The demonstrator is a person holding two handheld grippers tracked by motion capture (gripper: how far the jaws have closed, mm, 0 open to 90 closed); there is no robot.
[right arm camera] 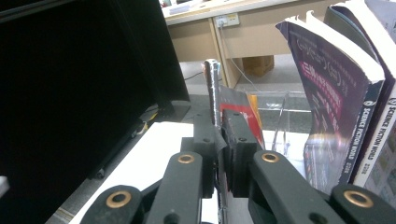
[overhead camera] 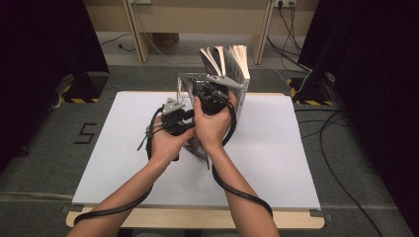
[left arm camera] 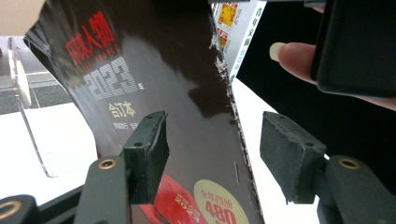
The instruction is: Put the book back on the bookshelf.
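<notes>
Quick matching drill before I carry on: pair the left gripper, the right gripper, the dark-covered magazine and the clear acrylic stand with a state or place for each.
Things:
1. left gripper
2. right gripper
3. dark-covered magazine
4. clear acrylic stand

States or places:
A. clamped in a gripper, standing on edge over the white table
B. open, pads either side of the cover without pressing
C. on the table, with books standing in it
D. shut on a thin edge

Pairs: 1-B, 2-D, 3-A, 4-C
</notes>
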